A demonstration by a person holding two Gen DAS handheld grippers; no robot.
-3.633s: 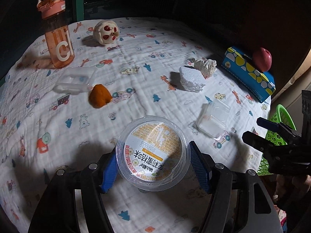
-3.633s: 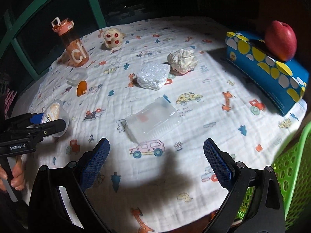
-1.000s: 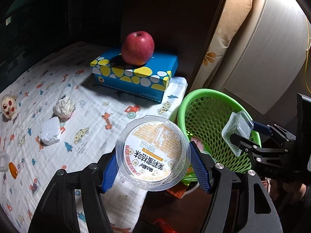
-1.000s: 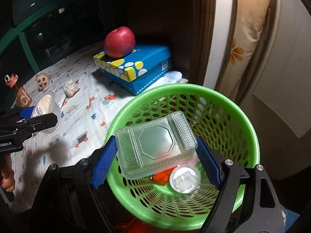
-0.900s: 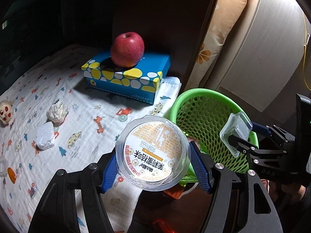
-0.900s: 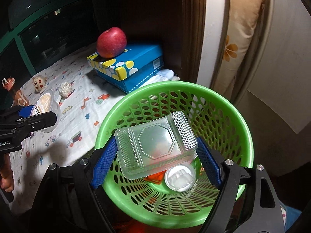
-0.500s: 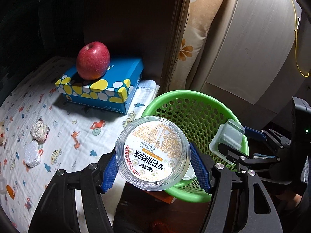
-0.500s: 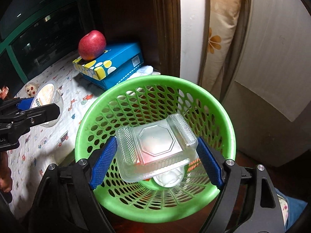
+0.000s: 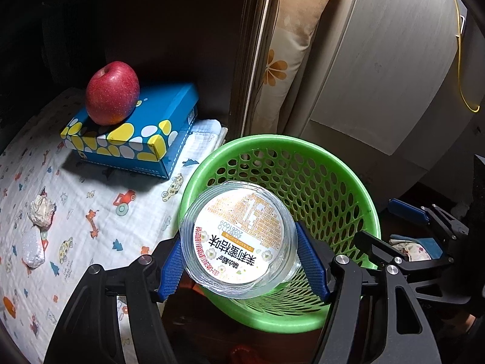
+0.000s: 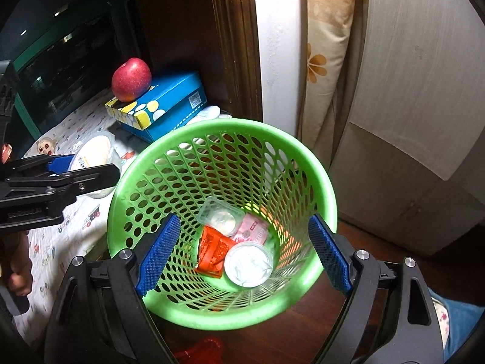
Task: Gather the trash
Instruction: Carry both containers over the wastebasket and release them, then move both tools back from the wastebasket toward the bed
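My left gripper (image 9: 241, 265) is shut on a round clear plastic cup with a printed label lid (image 9: 239, 236) and holds it over the near rim of the green mesh basket (image 9: 342, 170). My right gripper (image 10: 244, 251) is open and empty above the same basket (image 10: 330, 200). The clear plastic tray (image 10: 216, 215) lies at the basket's bottom with a red wrapper (image 10: 213, 250), a pink wrapper (image 10: 253, 230) and a round clear lid (image 10: 248, 264). The left gripper and its cup (image 10: 94, 154) show at the left of the right wrist view.
A blue spotted box (image 9: 133, 133) with a red apple (image 9: 112, 94) on it stands on the printed cloth (image 9: 91, 200). Crumpled paper (image 9: 41, 209) and a white foam piece (image 9: 33, 247) lie on the cloth. A wooden post and a flowered cushion (image 9: 288, 54) stand behind the basket.
My right gripper has opened and the clear tray has dropped into the basket. My left gripper has carried the cup further over the basket rim.
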